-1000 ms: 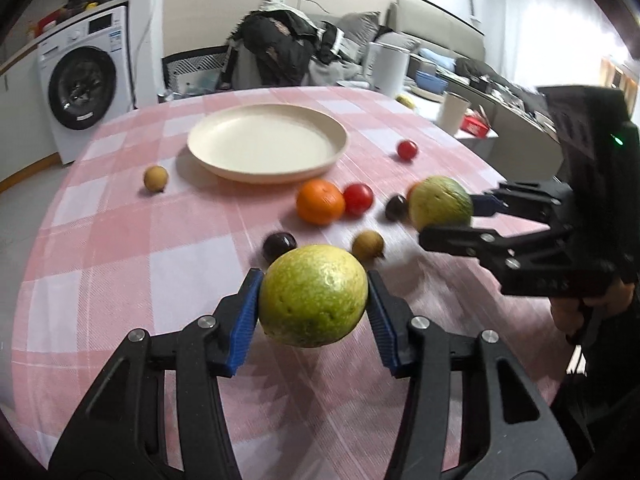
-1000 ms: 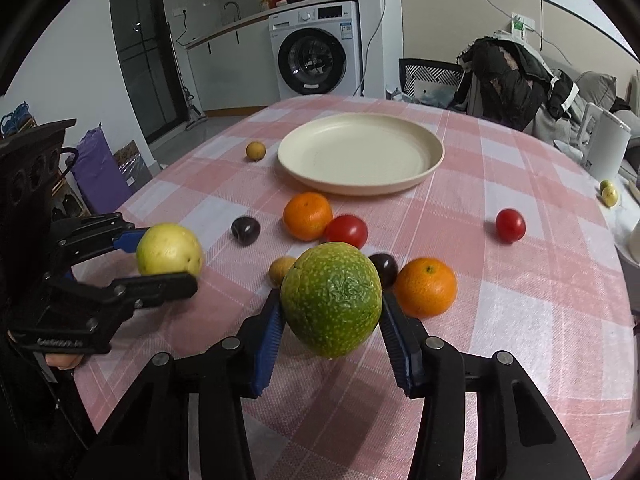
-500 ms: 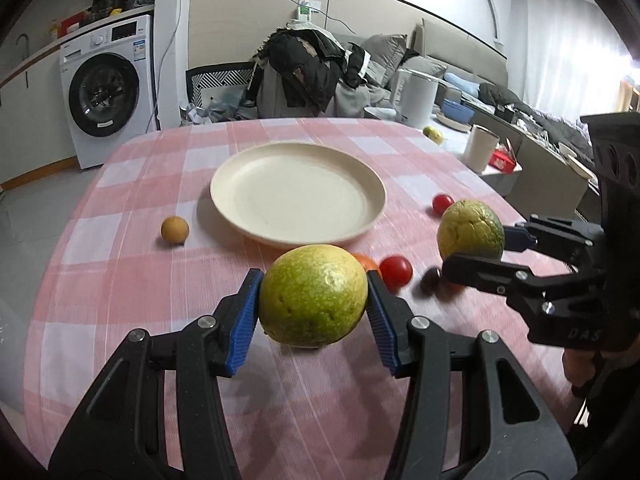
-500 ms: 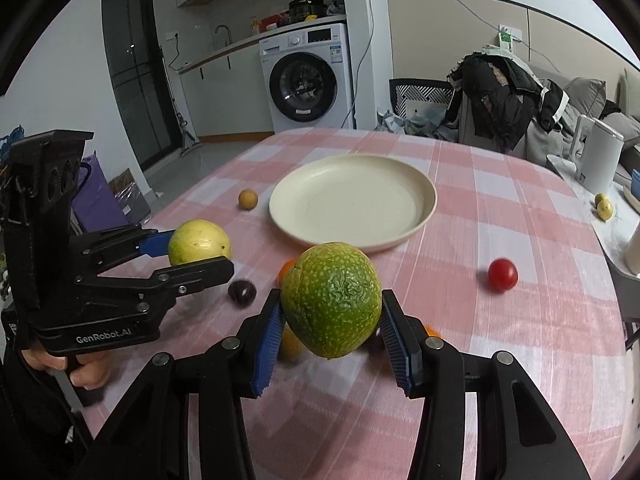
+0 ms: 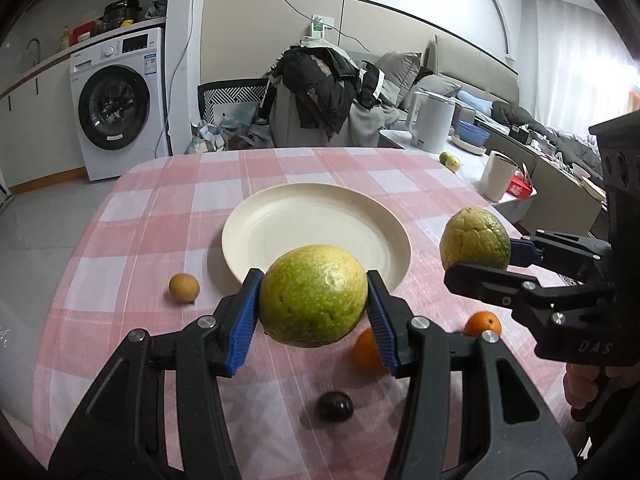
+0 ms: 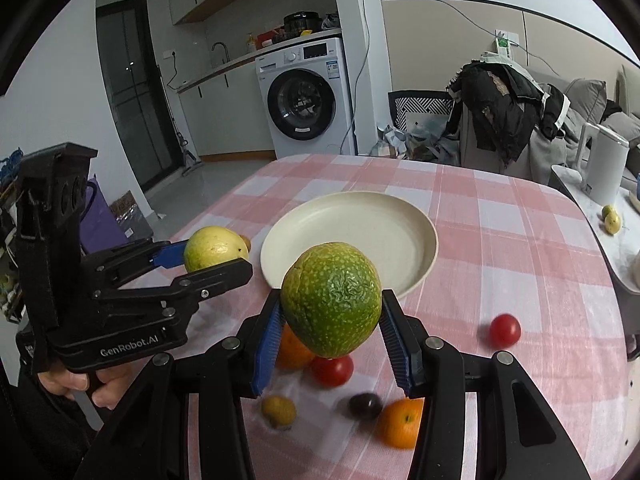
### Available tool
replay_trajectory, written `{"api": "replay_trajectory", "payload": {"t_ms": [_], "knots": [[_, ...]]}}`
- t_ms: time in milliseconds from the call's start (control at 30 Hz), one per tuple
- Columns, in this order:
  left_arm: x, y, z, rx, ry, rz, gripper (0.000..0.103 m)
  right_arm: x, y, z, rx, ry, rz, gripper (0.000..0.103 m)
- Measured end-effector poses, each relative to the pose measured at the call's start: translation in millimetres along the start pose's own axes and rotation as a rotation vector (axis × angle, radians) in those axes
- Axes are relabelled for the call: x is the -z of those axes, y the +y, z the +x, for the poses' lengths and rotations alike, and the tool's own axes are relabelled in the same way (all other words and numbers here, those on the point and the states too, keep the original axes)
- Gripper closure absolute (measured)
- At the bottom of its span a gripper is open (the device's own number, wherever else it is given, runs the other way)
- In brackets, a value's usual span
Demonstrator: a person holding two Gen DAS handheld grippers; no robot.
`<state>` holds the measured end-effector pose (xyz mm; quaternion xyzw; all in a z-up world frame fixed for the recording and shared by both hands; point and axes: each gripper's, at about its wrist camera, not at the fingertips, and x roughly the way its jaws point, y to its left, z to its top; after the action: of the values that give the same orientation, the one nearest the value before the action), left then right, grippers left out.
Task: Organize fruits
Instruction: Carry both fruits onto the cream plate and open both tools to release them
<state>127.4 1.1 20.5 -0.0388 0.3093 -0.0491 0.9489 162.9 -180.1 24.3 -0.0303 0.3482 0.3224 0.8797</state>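
Holding a yellow-green citrus fruit [image 5: 313,296] in my left hand-held gripper [image 5: 313,300], I see both blue pads [image 5: 244,312] pressed against its sides and the fruit lifted clear of the counter [image 5: 132,240], hanging just before the near rim of the cream plate [image 5: 280,220]. The gripper tilts downward toward the checked cloth.

My right hand-held gripper [image 6: 331,322] pinches a darker green, wrinkled citrus fruit [image 6: 331,300] the same way, pads flat on both sides, the fruit raised above the counter and in front of the plate's near rim from its own camera. It also points down at a slant. In the left wrist view that gripper comes in from the right edge, held level with mine, a hand [image 5: 584,384] wrapped on its grip below. In the right wrist view the left gripper comes in from the left edge, fingers [image 6: 92,384] curled under its handle.

The plate sits toward the middle of the counter, nothing on it. Loose fruit lies on the near half: a small tan fruit [image 5: 183,287] just off the plate's left rim, a dark plum-like fruit [image 5: 335,407] near the near edge, two oranges [image 5: 482,323] toward the right side. From the right wrist I also pick out a red tomato [image 6: 332,370] under the held fruit and another tomato [image 6: 505,330] alone toward the right edge.
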Motion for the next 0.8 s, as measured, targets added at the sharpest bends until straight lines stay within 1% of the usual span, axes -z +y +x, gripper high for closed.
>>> {"api": "replay_trajectory", "payload": {"t_ms": [167,367,700,800], "knots": [[-6.9,3.1,16.9,-0.004,0.007,-0.012,0.055,-10.2,-8.3,11.7,0.001,0.005,0.016,0.055],[-9.6,2.5,38.1,-0.025,0.019,0.003,0.055,-17.5,-18.9,28.2,0.001,0.025,0.037,0.055],[-16.9,10.7,67.9,-0.068,0.042,0.012,0.055,-18.6,-27.1,56.9,0.014,0.073,0.053,0.055],[-16.7,11.8,76.1,-0.069,0.055,0.015,0.055,-18.4,-30.0,63.8,0.018,0.086,0.059,0.055]]}}
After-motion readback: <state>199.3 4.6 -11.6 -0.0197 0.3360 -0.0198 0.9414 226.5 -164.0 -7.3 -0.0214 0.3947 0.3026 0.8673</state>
